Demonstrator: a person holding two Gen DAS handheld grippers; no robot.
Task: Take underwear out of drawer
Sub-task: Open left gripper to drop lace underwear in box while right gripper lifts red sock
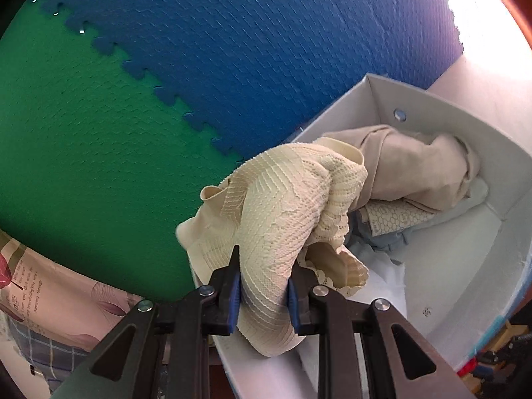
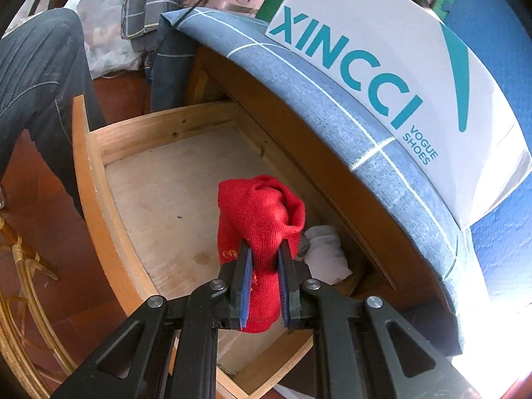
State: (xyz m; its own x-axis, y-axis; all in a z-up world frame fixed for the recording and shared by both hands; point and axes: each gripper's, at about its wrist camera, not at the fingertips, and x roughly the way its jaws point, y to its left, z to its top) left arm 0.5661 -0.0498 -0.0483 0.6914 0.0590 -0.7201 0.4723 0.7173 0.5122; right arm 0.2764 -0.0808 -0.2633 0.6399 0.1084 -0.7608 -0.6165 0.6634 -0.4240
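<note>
In the left wrist view my left gripper (image 1: 263, 266) is shut on a cream lace underwear piece (image 1: 276, 206), which hangs over the near wall of a white cardboard box (image 1: 472, 266). Beige and pale blue garments (image 1: 415, 163) lie inside that box. In the right wrist view my right gripper (image 2: 263, 252) is shut on a red knitted underwear piece (image 2: 262, 212), held above the open wooden drawer (image 2: 109, 193). A white garment (image 2: 327, 252) lies in the drawer's right corner, partly hidden behind the red piece.
Green and blue foam mats (image 1: 133, 99) cover the surface beyond the box. The white shoe box (image 2: 382, 66) sits on a blue checked cloth (image 2: 332, 106) above the drawer. A person's trouser leg (image 2: 36, 76) stands left of the drawer; a rattan frame (image 2: 23, 266) lies lower left.
</note>
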